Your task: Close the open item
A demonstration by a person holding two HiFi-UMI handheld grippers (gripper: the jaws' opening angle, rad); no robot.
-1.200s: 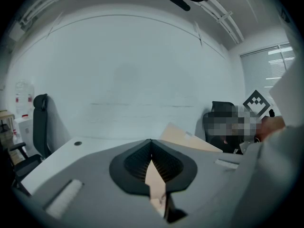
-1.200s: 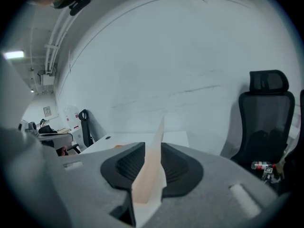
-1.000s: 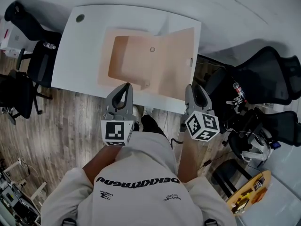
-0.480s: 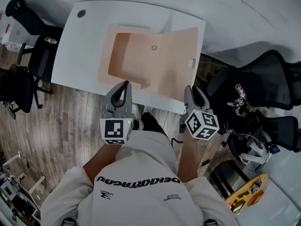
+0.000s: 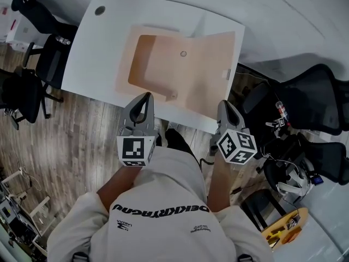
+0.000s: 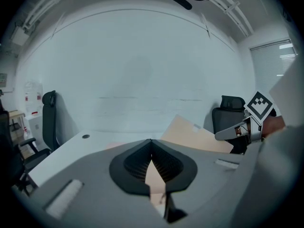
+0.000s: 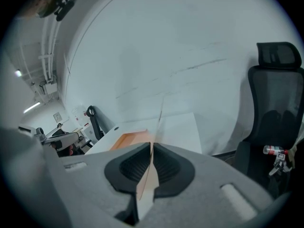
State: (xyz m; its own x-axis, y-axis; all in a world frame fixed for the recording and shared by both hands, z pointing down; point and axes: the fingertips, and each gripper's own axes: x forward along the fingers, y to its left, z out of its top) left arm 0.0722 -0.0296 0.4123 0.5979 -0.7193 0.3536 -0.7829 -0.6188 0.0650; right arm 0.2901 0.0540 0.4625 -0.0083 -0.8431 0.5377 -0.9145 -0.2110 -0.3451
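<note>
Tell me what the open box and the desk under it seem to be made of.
The box and its lid look like cardboard: matt pale tan, and the lid is a very thin sheet seen edge-on from the right gripper view. The desk looks like smooth white laminate with a faint sheen; its core is hidden.

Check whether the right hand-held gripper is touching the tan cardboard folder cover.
Touching. Right gripper view: the right hand-held gripper has just closed, its jaws pinching the tan cardboard folder cover edge-on.
</note>
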